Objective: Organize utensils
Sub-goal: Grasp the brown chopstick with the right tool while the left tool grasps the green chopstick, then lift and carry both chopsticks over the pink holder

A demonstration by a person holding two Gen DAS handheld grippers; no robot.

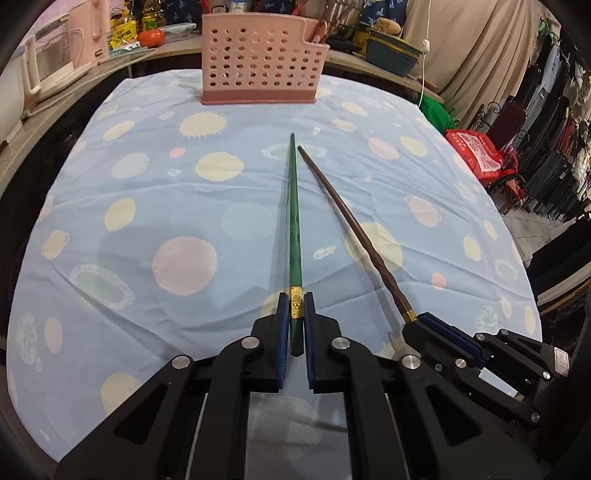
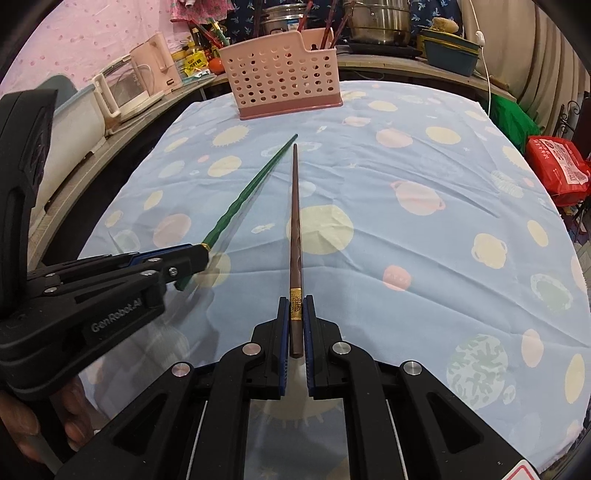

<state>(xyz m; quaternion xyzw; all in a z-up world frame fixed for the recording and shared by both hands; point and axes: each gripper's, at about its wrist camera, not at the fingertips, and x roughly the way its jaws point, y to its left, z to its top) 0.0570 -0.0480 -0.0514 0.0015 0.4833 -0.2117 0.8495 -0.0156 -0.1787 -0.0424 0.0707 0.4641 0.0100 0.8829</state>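
The long green chopstick (image 1: pixel 294 229), slender, faceted and tapering to a fine tip, with a gold patterned band near its thick end, sits clamped in my left gripper (image 1: pixel 296 308). The blue ridged pads (image 1: pixel 283 325) press on either side of the gold band, so the jaws are nearly closed with only the stick's width between them. The butt end pokes back a little behind the pads, and the tip points toward the far edge of the table.

My right gripper (image 2: pixel 295 310) grips the dark brown chopstick (image 2: pixel 295 236) in just the same way: nearly closed, pads on its gold band, the smooth, slightly wavy shaft running straight ahead. The two sticks slant toward each other, so their tips lie close together but apart, above the cloth.

Beyond the tips stands the pink plastic utensil holder (image 1: pixel 258 59), a rectangular box with round holes punched in rows and a darker pink base; a few reddish sticks rise from its lower right compartment. It rests on the pale blue tablecloth (image 1: pixel 147 206), thin wrinkled fabric printed with yellow, pink and green planets and suns.

Behind the table a pale counter carries a pink kettle (image 2: pixel 157 59), bottles, steel pots (image 2: pixel 376 18) and a dark green tub (image 1: pixel 391 55).
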